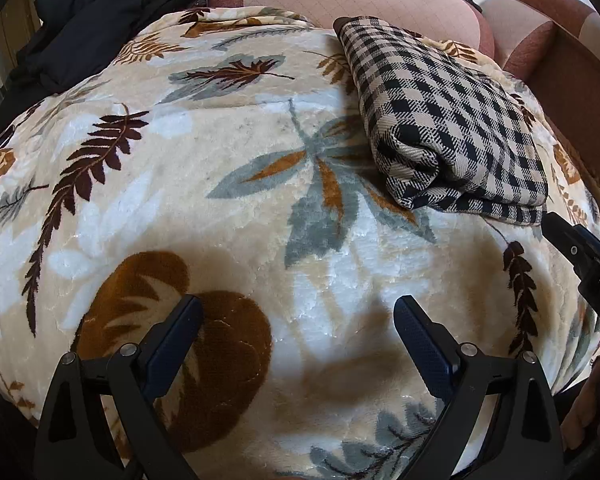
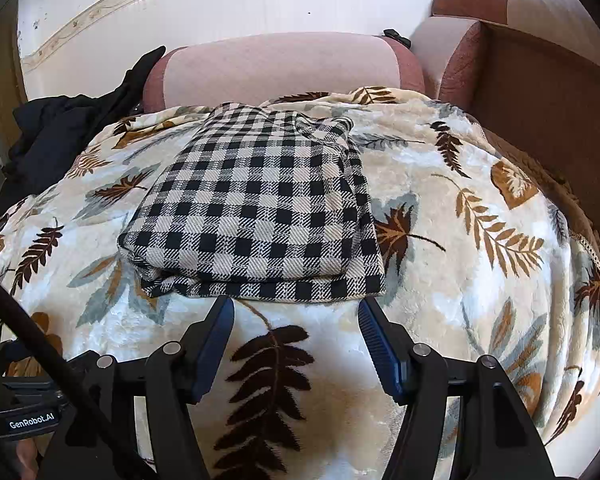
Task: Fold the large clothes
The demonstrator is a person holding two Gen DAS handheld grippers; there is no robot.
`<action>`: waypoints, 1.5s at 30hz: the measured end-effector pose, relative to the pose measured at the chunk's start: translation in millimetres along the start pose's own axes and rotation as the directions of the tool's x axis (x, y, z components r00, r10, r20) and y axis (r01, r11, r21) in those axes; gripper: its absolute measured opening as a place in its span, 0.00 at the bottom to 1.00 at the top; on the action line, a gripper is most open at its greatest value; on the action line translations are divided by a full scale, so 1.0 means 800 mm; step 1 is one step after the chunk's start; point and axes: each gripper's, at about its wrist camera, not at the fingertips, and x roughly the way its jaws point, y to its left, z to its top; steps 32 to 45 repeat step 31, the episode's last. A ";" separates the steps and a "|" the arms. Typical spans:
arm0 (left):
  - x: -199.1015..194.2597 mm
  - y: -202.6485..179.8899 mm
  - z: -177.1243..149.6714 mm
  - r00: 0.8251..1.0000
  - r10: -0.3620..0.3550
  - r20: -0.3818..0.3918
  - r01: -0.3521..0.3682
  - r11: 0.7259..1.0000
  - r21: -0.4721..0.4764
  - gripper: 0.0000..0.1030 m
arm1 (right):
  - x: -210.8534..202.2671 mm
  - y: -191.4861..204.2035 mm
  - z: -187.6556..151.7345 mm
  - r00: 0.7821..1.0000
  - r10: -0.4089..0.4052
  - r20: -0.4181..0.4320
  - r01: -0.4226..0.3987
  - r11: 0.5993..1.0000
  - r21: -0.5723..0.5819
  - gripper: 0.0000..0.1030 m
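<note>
Checked garment (image 2: 256, 208) folded w/ collar only in right view; both hand-held grippers spread, empty.

Left gripper (image 1: 298, 312) spread wide, holding nothing; right gripper (image 2: 296, 312) likewise spread, empty.

The dark garment (image 2: 60, 136) runs out past the left edge. The checked cloth (image 2: 260, 204) hides the blanket (image 2: 460, 280) beneath it — its inner folds cannot be seen. A small black object (image 2: 396, 37) behind the cushion (image 2: 280, 68) is too small to identify.
</note>
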 end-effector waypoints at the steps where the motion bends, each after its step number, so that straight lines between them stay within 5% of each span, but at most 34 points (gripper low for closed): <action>1: 0.000 0.000 0.000 1.000 0.000 0.000 0.000 1.000 -0.001 0.94 | 0.000 -0.001 0.000 1.000 -0.001 0.001 0.001 1.000 0.002 0.67; 45: -0.001 0.002 0.001 1.000 0.009 0.023 -0.009 1.000 0.006 0.94 | 0.002 0.004 -0.001 1.000 0.000 0.008 0.000 1.000 -0.005 0.68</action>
